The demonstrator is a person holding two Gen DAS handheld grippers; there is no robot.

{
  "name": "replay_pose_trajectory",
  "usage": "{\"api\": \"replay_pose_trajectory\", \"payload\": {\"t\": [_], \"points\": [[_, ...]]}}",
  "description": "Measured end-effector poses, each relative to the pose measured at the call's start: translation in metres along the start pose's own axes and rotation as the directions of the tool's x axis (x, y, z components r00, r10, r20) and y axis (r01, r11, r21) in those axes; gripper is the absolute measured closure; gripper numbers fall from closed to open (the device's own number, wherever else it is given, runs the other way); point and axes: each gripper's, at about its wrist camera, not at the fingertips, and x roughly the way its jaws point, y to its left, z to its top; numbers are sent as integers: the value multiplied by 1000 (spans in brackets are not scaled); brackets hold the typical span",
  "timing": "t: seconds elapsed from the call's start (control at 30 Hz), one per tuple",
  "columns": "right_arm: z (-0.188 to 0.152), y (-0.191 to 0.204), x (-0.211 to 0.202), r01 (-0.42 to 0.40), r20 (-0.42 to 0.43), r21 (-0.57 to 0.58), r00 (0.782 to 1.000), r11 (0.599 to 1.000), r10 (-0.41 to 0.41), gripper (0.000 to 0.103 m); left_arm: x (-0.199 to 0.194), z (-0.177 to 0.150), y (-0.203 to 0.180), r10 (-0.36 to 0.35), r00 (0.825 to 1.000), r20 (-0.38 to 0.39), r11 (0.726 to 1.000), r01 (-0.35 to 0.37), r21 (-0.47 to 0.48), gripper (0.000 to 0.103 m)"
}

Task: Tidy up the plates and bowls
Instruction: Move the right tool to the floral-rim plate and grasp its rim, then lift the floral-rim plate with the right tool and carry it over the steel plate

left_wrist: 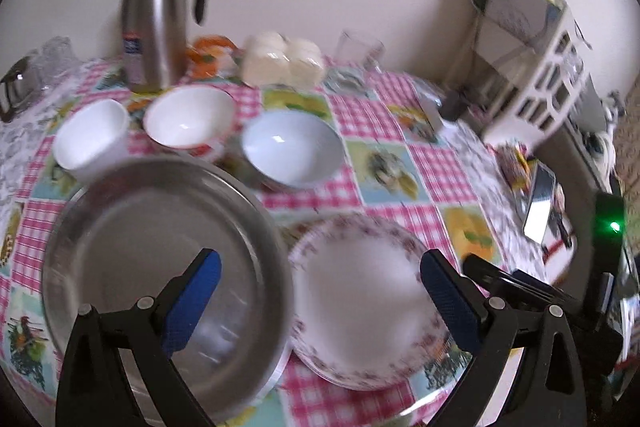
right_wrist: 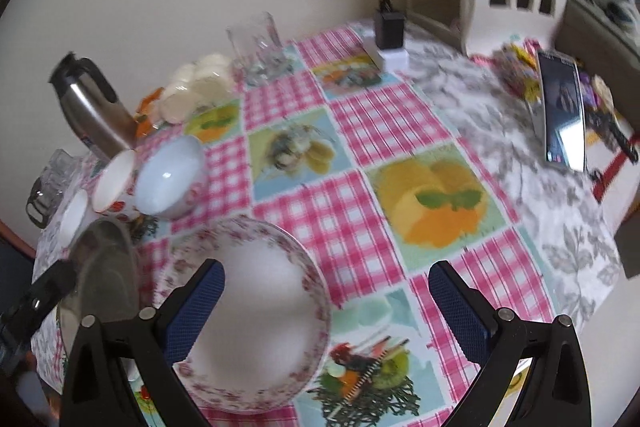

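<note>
Two identical handheld grippers were pictured from their own wrist cameras. The left gripper (left_wrist: 320, 267) was built of matte black plastic arms, each shaped as a tapering wedge with a triangular recess near its base. Silver round pivot pins (left_wrist: 144, 302) were set in pairs along the arms. Its fingers (left_wrist: 196, 301) were faced with blue textured pads. The right gripper (right_wrist: 326, 273) was made the same way: black arms, silver pins, blue cross-hatched pads (right_wrist: 460, 311). A green light (left_wrist: 614, 226) was seen glowing on a black housing at the left view's right edge.
</note>
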Motion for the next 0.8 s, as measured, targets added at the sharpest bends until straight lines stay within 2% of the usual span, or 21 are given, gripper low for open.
{"api": "replay_pose_trajectory", "payload": {"t": [0.27,0.4,0.5,0.57,0.63,0.67,0.8], "points": [[-15,-17,40,23,-145,34,989,999,-18,0,19,-13,-20,23,996,-89,999,-20,36,3],[-19,-16,47,17,-169,36,986,999,-11,0,24,-17,-18,67,992,-109,998,-65,23,3],[-20,-12,49,6,-172,33,985,999,0,1,27,-16,-13,64,991,-117,998,-65,-8,3],[-21,-9,50,-7,-172,35,985,999,13,11,27,-15,-13,63,991,-116,998,-65,-16,3],[-22,-7,50,-27,-174,40,984,999,34,25,28,-15,-14,66,991,-116,998,-68,-14,3],[-22,-7,51,-39,-175,43,983,998,46,27,28,-15,-15,64,991,-117,998,-66,-11,3],[-23,-2,55,-56,-189,47,980,997,64,59,30,-14,-18,45,992,-121,999,-46,-4,3]]}}
